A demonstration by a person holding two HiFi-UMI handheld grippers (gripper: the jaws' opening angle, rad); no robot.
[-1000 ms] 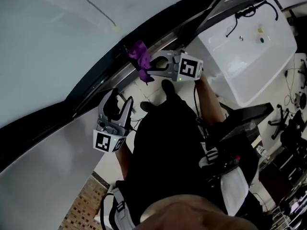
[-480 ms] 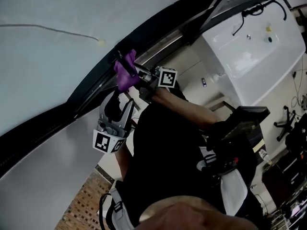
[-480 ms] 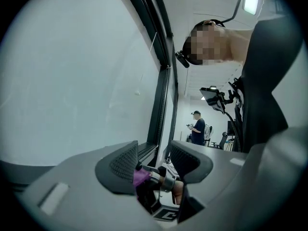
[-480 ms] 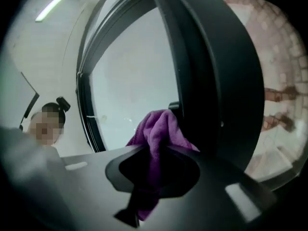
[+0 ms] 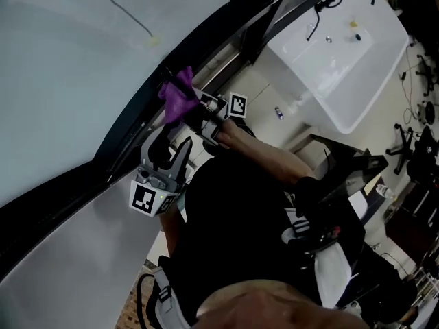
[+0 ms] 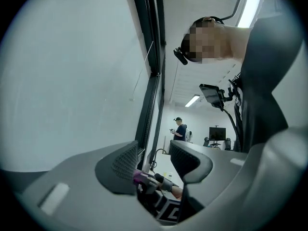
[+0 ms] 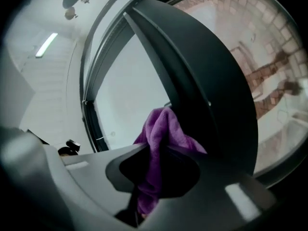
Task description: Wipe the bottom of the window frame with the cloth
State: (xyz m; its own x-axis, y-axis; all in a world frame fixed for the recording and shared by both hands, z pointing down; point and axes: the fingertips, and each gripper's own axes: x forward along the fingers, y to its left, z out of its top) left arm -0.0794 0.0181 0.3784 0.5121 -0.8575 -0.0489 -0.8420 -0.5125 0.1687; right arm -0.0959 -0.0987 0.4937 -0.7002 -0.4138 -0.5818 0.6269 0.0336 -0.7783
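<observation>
Window frame (image 5: 128,120): cloth (image 5: 177,102) in R tool (image 5: 193,105)

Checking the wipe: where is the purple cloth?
Head view, left of centre: the purple cloth is clamped in the right tool, at the dark window frame.

**Q:** The cloth?

**A:** A purple, fleecy cloth (image 7: 159,148), bunched up and clamped in the right gripper (image 7: 155,177), its loose end poking out past the jaws.

**Q:** And the window frame?

**A:** A dark window frame (image 5: 134,118) running as a long slanted band beneath pale glass. The cloth (image 5: 177,101) sits against its bottom rail.
</observation>
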